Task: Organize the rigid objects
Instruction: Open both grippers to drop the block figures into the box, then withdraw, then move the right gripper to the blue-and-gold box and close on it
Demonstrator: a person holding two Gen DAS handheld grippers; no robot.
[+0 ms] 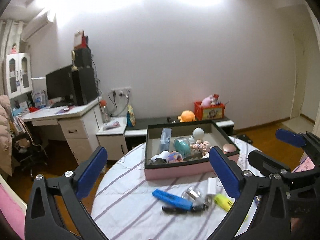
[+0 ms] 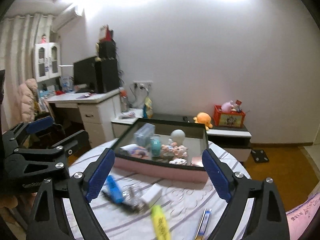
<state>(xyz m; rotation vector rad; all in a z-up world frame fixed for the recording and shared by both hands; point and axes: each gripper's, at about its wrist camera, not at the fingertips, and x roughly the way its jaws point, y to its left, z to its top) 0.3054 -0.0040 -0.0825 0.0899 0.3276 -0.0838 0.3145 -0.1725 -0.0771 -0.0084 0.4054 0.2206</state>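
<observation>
A white cloth with thin purple stripes covers the table (image 1: 128, 198), where a pink box (image 1: 180, 173) with a black rim sits beyond a blue tool (image 1: 170, 198), a yellow highlighter (image 1: 222, 199) and a white plug (image 1: 211, 186).

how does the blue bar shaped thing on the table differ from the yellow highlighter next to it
The blue bar-shaped object is longer and flatter; the yellow highlighter is shorter and rounder. The blue one lies nearer the table's left side in the left wrist view, the yellow one to its right. Both lie loose on the striped tablecloth, outside the pink box.
</observation>
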